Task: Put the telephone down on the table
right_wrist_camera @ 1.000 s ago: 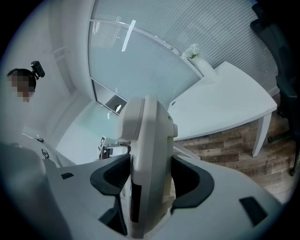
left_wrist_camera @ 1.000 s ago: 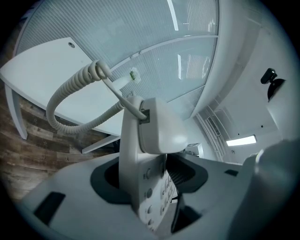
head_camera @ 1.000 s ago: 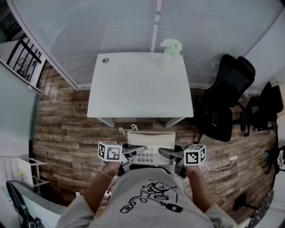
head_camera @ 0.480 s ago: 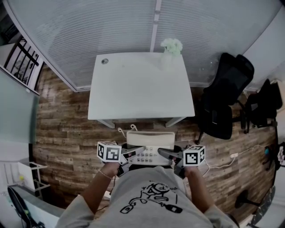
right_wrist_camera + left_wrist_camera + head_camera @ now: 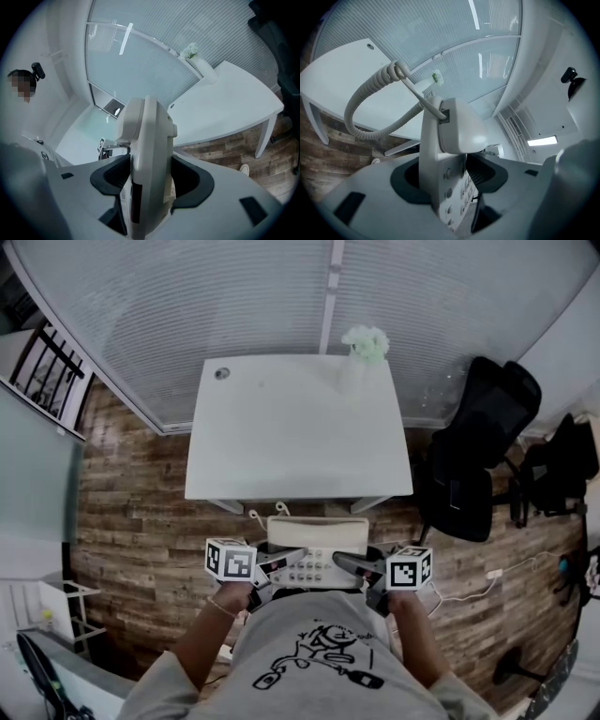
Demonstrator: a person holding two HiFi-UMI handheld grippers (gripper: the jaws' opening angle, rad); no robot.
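The telephone (image 5: 314, 554) is held off the table (image 5: 298, 427), just before its near edge. It is clamped at its left end by the left gripper (image 5: 286, 557) and at its right end by the right gripper (image 5: 345, 562). On the table's far right corner a plant (image 5: 364, 341) is set. A chair (image 5: 473, 460) is placed to the table's right, and blinds (image 5: 234, 296) are hung behind it.

The place looked like an office. A white table (image 5: 281, 427) stood against finely striped glass partition walls (image 5: 187, 306), with a black swivel office chair (image 5: 478, 456) beside it on a wood-plank floor (image 5: 131, 502). A corded desk telephone (image 5: 317, 529), a flat ceiling light panel (image 5: 542, 140) and a ceiling air vent (image 5: 515, 129) suited an office too.
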